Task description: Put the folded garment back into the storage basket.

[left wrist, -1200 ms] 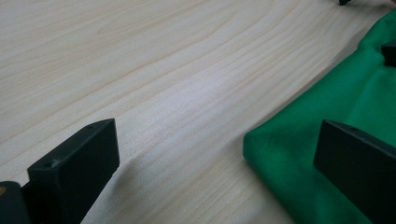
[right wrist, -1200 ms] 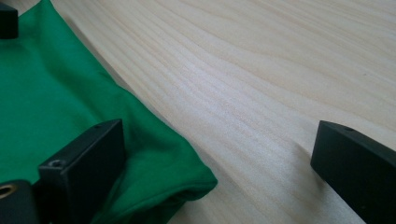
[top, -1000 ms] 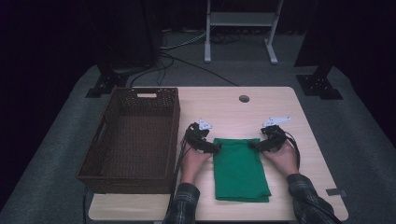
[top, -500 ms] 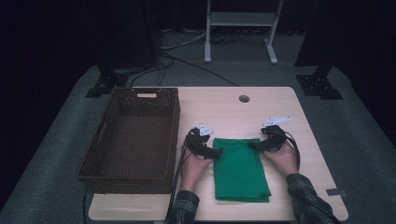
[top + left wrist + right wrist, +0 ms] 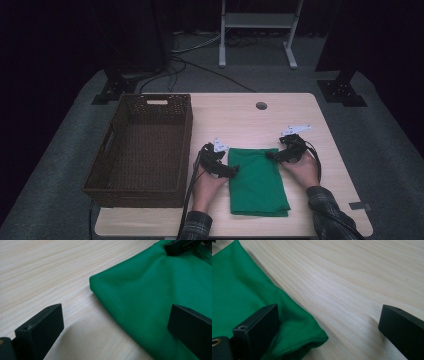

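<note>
A folded green cloth (image 5: 257, 181) lay flat on the light wooden table (image 5: 240, 120), just right of a brown wicker basket (image 5: 142, 145). The cloth formed a long rectangle, its short far edge facing away from the person and its near end close to the table's front edge. Its surface was smooth, with slight puckers at the two far corners, where the layered folds showed.

No text, label, brand, number or sign can be read anywhere: none is borne by the green cloth (image 5: 257, 180), the wicker basket (image 5: 142, 145) or the desk (image 5: 240, 115).
</note>
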The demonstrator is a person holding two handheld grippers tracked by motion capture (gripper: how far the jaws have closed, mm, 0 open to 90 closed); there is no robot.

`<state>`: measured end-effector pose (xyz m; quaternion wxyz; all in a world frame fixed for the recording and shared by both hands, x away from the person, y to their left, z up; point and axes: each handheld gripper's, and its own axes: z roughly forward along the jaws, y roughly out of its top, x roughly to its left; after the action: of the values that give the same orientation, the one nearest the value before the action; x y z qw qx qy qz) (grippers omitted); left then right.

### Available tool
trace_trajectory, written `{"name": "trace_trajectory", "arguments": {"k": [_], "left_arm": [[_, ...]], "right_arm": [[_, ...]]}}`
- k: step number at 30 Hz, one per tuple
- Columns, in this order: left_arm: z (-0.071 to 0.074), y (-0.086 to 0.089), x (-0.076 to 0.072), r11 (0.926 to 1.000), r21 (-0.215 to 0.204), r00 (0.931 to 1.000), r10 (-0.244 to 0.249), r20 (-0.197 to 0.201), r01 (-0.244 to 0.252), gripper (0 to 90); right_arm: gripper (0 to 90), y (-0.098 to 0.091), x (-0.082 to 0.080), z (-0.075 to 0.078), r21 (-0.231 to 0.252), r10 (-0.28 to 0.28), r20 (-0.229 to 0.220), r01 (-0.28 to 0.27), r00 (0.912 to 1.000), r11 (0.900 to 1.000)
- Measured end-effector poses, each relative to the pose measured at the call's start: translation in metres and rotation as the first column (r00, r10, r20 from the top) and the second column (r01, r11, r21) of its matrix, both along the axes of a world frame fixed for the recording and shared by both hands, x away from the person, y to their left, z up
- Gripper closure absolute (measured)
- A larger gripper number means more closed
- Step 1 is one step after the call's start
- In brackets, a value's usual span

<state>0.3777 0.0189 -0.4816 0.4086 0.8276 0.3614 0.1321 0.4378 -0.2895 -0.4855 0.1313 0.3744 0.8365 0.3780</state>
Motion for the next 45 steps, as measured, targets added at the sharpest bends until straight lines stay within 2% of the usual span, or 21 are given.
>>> {"name": "trace_trajectory", "arguments": {"k": [4, 8, 13, 18, 26, 31, 39, 45], "left_arm": [[-0.001, -0.001, -0.006, 0.9999, 0.012, 0.9998, -0.003, -0.018, 0.003, 0.0], [-0.001, -0.002, -0.013, 0.9995, 0.029, 0.9998, -0.008, -0.017, 0.008, 0.0], [-0.001, 0.0, -0.021, 0.9995, 0.03, 0.9997, -0.007, -0.023, 0.008, 0.0], [-0.002, -0.001, -0.03, 0.9985, 0.055, 0.9998, -0.006, -0.02, 0.007, 0.0], [-0.002, -0.002, -0.042, 0.9985, 0.051, 0.9996, -0.02, -0.021, 0.021, 0.0], [-0.002, -0.003, -0.054, 0.9988, 0.038, 0.9995, -0.031, -0.01, 0.031, 0.0], [-0.002, -0.006, -0.07, 0.9977, 0.047, 0.9987, -0.05, 0.002, 0.05, 0.0], [-0.001, -0.008, -0.086, 0.9971, 0.038, 0.9977, -0.067, 0.013, 0.066, 0.0]], "right_arm": [[2.5, 0.0, 0.0, 0.0, 0.0, 0.0, 0.0, 0.0, 1.0, 1.0], [2.5, 0.0, 0.0, 0.0, 0.001, 0.0, 0.0, 0.0, 1.0, 1.0], [2.5, 0.0, 0.0, 0.0, 0.0, 0.0, 0.0, 0.0, 1.0, 1.0], [2.5, 0.0, 0.0, 0.0, -0.001, 0.0, 0.0, 0.0, 1.0, 1.0], [2.5, 0.0, 0.0, 0.0, 0.0, 0.001, 0.0, -0.001, 1.0, 1.0], [2.4, 0.0, 0.0, 0.0, -0.001, 0.001, 0.001, -0.001, 1.0, 1.0], [2.5, 0.0, 0.0, 0.0, 0.0, 0.0, 0.0, 0.0, 1.0, 1.0], [2.4, 0.0, 0.0, 0.0, 0.0, 0.0, -0.001, 0.0, 1.0, 1.0]]}}
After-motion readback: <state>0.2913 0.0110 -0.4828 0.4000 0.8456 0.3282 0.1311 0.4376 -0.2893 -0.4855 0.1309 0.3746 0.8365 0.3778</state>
